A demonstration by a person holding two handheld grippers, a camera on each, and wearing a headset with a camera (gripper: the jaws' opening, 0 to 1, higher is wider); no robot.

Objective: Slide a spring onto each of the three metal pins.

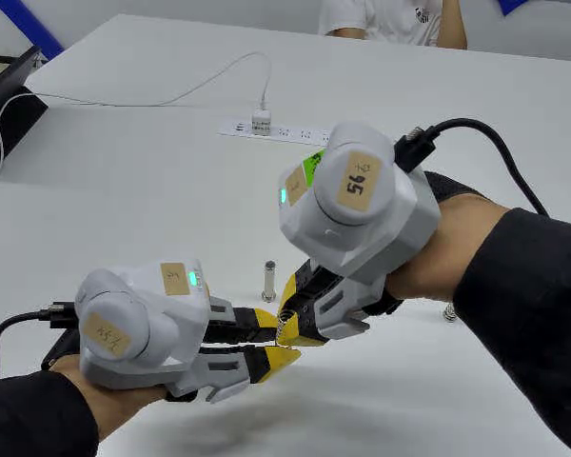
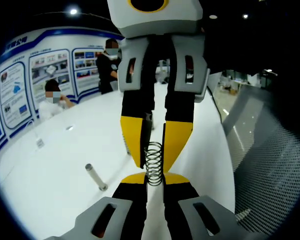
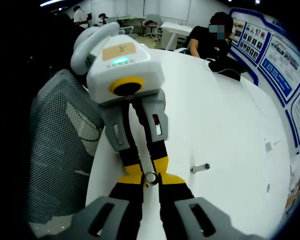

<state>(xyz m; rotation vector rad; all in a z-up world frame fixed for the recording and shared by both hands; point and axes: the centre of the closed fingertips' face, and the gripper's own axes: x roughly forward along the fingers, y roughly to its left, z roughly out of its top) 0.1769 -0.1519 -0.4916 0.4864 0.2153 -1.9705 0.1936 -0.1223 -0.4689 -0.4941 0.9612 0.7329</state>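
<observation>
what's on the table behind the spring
A metal pin stands upright behind the spring, a power strip farther back. What lies under the left gripper and right gripper is covered.

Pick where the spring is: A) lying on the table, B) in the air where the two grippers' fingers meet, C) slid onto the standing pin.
B: the spring stands between the left gripper and the right gripper, whose yellow fingers meet at it.

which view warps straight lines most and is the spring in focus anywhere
Left gripper view: heavy fisheye curve along the table edge, with the spring sharp at centre. Right gripper view: same curving, spring seen end-on and crisp. Head view: lines stay straight, the light is even, and soft shadows fall on the table low in the frame.
</observation>
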